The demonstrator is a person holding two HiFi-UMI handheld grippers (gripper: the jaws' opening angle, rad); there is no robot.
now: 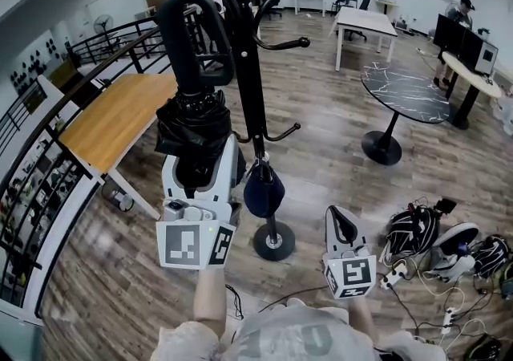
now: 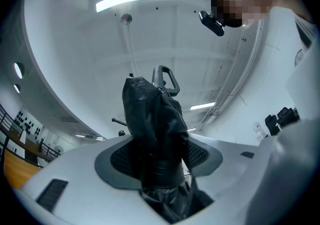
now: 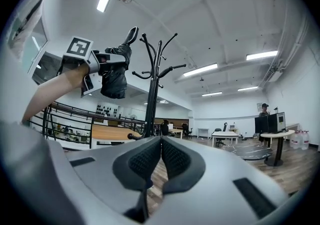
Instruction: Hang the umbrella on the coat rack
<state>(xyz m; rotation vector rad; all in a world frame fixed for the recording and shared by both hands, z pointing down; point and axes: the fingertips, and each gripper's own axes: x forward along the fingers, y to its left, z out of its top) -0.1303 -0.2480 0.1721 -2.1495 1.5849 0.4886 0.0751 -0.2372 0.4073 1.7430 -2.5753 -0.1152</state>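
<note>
My left gripper (image 1: 200,165) is shut on a folded black umbrella (image 1: 192,123) and holds it upright, raised beside the black coat rack (image 1: 250,70). The curved umbrella handle (image 1: 191,26) is level with the rack's upper hooks, just left of the pole; I cannot tell whether it touches a hook. In the left gripper view the umbrella (image 2: 155,129) fills the gap between the pads of the left gripper (image 2: 157,155). The right gripper view shows the umbrella (image 3: 116,71) left of the coat rack (image 3: 152,84). My right gripper (image 1: 345,241) (image 3: 161,154) is shut and empty, low at the right.
A dark blue pouch (image 1: 263,188) hangs low on the rack above its round base (image 1: 274,241). A wooden table (image 1: 120,115) and a railing (image 1: 48,135) stand left. A round dark table (image 1: 405,91) is at the right, with cables and bags (image 1: 437,239) on the floor.
</note>
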